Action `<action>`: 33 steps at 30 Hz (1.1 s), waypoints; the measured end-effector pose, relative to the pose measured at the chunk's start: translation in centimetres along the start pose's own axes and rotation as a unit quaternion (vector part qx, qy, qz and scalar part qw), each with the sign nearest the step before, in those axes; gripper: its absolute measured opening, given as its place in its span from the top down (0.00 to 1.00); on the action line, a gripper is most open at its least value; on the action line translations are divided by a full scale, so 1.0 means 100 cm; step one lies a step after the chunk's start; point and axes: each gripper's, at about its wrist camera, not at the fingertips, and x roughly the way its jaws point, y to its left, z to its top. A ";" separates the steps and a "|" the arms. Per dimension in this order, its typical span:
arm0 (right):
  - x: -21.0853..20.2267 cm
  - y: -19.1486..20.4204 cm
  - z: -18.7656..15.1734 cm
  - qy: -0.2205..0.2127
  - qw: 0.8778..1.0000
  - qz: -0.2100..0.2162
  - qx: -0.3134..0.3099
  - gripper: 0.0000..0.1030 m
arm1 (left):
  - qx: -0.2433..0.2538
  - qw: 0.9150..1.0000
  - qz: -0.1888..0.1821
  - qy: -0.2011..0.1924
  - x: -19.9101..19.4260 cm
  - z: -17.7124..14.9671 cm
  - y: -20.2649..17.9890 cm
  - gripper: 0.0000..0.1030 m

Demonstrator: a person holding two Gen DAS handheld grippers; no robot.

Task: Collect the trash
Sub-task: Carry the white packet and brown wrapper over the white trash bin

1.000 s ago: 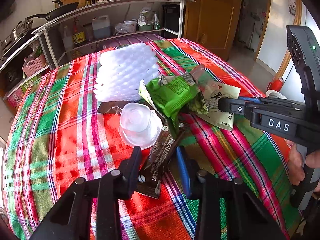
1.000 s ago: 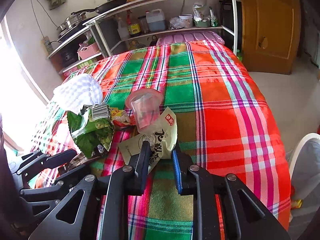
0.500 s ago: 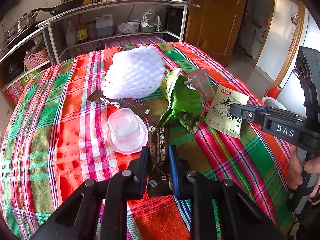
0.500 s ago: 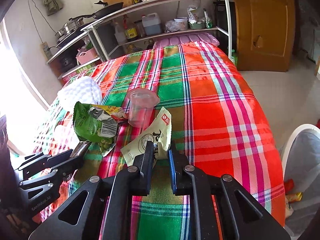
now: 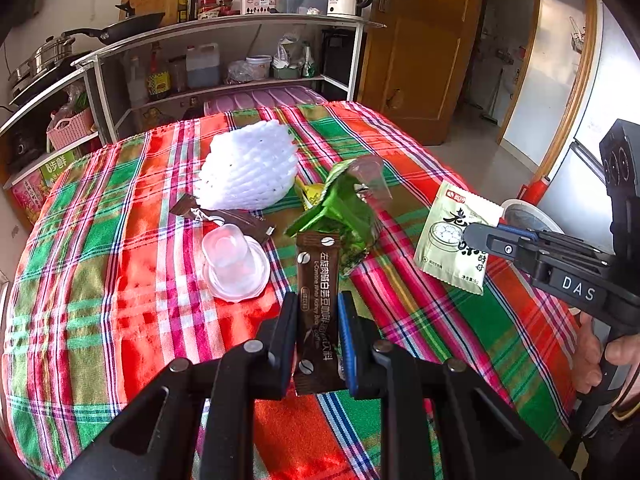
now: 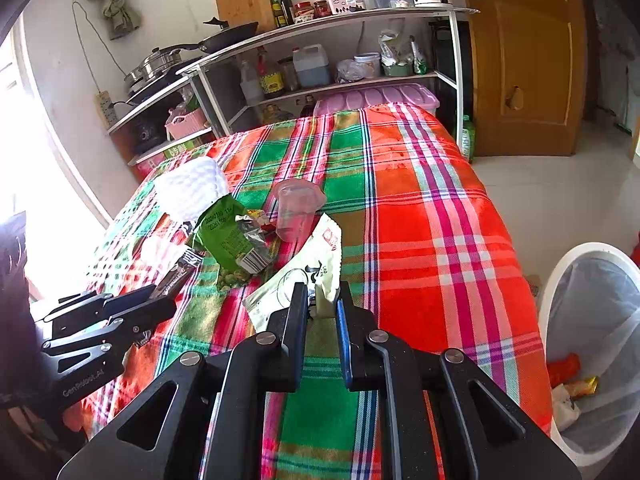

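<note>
The left gripper [image 5: 318,312] is pinching a brown coffee sachet [image 5: 318,280] that stands upright between its fingers; the sachet carries white coffee-bean marks and a line of small Latin print beside Chinese text, too fine to read surely, perhaps "L-Carnitine White Kidney Bean Coffee". Just left of it on the plaid tablecloth [image 5: 120,280] sits a clear plastic lid [image 5: 234,262]. Farther back lies a white foam net [image 5: 248,168], with a second brown wrapper [image 5: 224,216] at its near edge. A crumpled green snack bag [image 5: 340,212] lies behind the sachet; in the right wrist view its back shows a printed date, "2026", and a barcode. A clear plastic cup [image 6: 298,210] lies on its side touching that bag.

The right gripper [image 6: 322,300] is pressed together on the near edge of a pale green packet [image 5: 452,236] with black Chinese brush lettering, a red logo and a picture of a steamer of dumplings. Its body reads "DAS" in the left wrist view; the left tool reads "GenRobot.AI" in the right wrist view.

Off the right edge of the table stands a white bin [image 6: 560,280] lined with a clear bag, with scraps at its bottom. A metal shelf [image 5: 224,28] stands at the far side.
</note>
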 end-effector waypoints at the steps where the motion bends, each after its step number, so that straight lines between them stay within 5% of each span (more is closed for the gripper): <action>1: -0.004 -0.002 -0.002 -0.002 1.000 0.000 0.004 0.86 | 0.001 1.000 -0.001 -0.002 -0.001 0.001 -0.002 0.80; 15: -0.070 -0.051 -0.018 -0.053 0.997 -0.036 0.048 0.86 | 0.042 0.998 -0.034 -0.024 -0.008 0.019 -0.064 0.80; 33: -0.137 -0.147 -0.049 -0.078 0.981 -0.135 0.118 0.86 | 0.112 0.985 -0.129 -0.015 0.019 0.038 -0.188 0.79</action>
